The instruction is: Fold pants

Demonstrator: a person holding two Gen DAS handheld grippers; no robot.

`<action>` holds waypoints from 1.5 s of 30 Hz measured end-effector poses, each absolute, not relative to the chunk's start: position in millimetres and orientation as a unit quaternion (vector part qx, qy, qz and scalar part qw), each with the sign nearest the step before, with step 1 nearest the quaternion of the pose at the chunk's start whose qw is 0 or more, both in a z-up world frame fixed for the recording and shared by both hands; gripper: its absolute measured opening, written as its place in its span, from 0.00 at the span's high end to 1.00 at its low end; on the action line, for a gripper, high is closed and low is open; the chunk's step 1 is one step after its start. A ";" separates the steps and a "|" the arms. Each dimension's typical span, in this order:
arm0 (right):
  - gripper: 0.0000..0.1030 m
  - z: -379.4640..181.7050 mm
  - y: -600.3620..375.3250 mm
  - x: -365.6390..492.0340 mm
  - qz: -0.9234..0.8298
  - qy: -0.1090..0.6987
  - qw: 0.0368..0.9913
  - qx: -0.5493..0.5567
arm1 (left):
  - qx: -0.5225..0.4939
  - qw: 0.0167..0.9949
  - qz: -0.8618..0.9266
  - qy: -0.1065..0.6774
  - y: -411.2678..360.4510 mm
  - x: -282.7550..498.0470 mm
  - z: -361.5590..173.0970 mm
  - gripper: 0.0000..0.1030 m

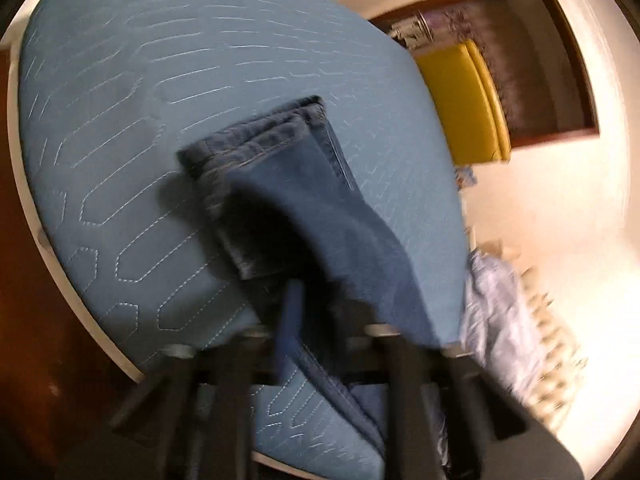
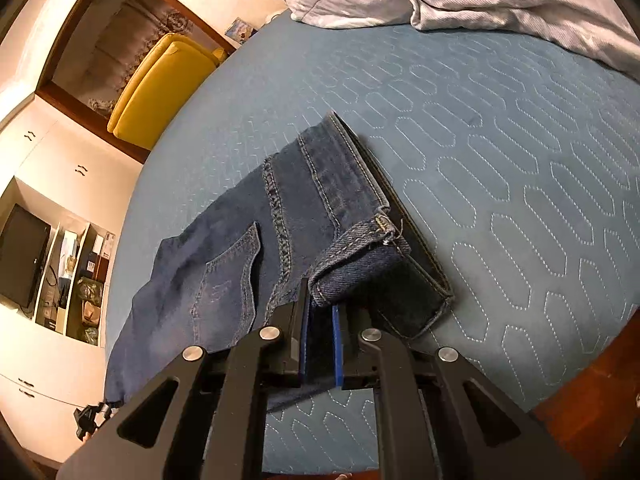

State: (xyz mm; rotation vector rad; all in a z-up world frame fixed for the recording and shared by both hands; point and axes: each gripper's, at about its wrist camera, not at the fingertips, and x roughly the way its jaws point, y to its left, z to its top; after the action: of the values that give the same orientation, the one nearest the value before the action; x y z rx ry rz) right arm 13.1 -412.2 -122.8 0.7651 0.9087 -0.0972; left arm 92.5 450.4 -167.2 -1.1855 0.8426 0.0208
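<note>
The dark blue jeans [image 2: 248,248] are lying partly folded on the bed's quilted blue cover [image 2: 500,152]. The right gripper [image 2: 320,344], at six o'clock in its view, is pinching the jeans' hem corner nearly closed. The left gripper [image 1: 320,320] is draped by denim; whether it is gripping, I cannot tell.

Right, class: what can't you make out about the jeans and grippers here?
- Left wrist view: whether the left gripper grips the jeans; motion blur, denim draped over its fingers.
- Right wrist view: how much cloth the right gripper pinches; its pads hide it.
- Right wrist view: the jeans' near end; the gripper covers it.
</note>
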 end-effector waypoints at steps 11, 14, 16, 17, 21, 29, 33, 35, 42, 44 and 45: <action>0.92 -131.9 -407.5 15.8 -0.060 0.447 0.819 0.356 | -0.676 0.658 0.016 0.333 495.4 90.9 -198.7 0.51; 0.92 -132.6 -407.0 16.1 -0.060 0.448 0.819 0.353 | -0.705 0.629 0.049 0.323 503.5 90.3 -204.9 0.54; 0.92 -132.7 -406.5 16.8 -0.059 0.449 0.820 0.348 | -0.682 0.636 0.077 0.352 507.2 101.6 -198.7 0.94; 0.92 -133.5 -406.0 17.3 -0.060 0.451 0.821 0.345 | -0.661 0.644 0.085 0.376 506.1 113.2 -191.8 0.97; 0.92 -138.7 -404.7 16.3 -0.062 0.455 0.821 0.339 | -0.486 0.764 0.054 0.421 484.1 178.0 -103.0 0.98; 0.92 -149.0 -405.3 9.7 -0.061 0.454 0.819 0.347 | -0.328 0.842 0.056 0.426 486.9 169.4 -70.8 0.98; 0.92 -144.1 -406.0 15.1 -0.061 0.462 0.820 0.332 | -0.404 0.789 0.078 0.455 528.9 145.3 -155.6 0.98; 0.92 -136.0 -406.6 17.0 -0.060 0.457 0.826 0.325 | -0.411 0.789 0.079 0.450 535.6 134.4 -170.9 0.98; 0.92 -115.1 -403.4 23.3 -0.061 0.452 0.839 0.298 | -0.398 0.806 0.080 0.430 523.8 102.6 -170.3 0.98; 0.92 -121.3 -401.7 24.5 -0.068 0.462 0.835 0.290 | -0.397 0.801 0.084 0.441 518.8 101.5 -174.5 0.98; 0.92 -125.9 -401.4 25.6 -0.070 0.469 0.832 0.288 | -0.411 0.792 0.086 0.444 524.5 98.7 -183.7 0.98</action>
State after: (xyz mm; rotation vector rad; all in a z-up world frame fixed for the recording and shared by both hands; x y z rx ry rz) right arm 25.6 -401.4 -125.9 0.6099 0.9948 -0.1474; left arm 98.7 524.5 -183.7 -0.8844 0.9543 0.1845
